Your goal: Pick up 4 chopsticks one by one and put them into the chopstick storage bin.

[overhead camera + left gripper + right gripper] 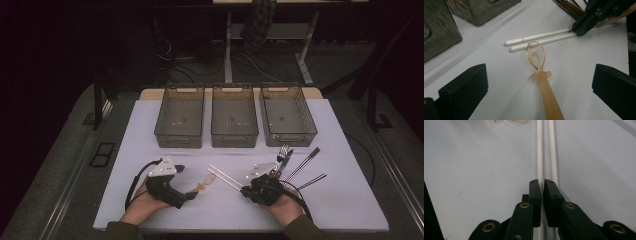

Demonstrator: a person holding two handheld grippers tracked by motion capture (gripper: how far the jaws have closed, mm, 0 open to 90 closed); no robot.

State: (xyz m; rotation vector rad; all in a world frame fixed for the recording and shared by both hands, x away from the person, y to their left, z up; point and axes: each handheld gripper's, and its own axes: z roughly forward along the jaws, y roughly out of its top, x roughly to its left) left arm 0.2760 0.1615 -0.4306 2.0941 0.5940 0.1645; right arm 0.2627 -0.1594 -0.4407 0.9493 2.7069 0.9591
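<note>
2 slim white plastic chopsticks lie side by side on the white desk, just in front of the middle one of 3 smoky translucent plastic bins standing in a row at the desk's far side. The right gripper has its jaws drawn nearly together over the near end of the chopsticks; in the right gripper view the narrow slit between the jaws sits over the gap between the 2 sticks, and whether the pads actually press a stick cannot be told. In the left gripper view its black tip rests on the ends of both sticks.

Just left of the chopsticks lies an amber translucent plastic spoon, its bowl almost touching them. Faint raised lettering runs along its handle, too blurred to read. The left gripper stands wide, its jaws well apart on either side of the spoon's handle and not touching it.

Right of the chopsticks, a metal fork and several dark, slim metal utensils rest on the desk.
</note>
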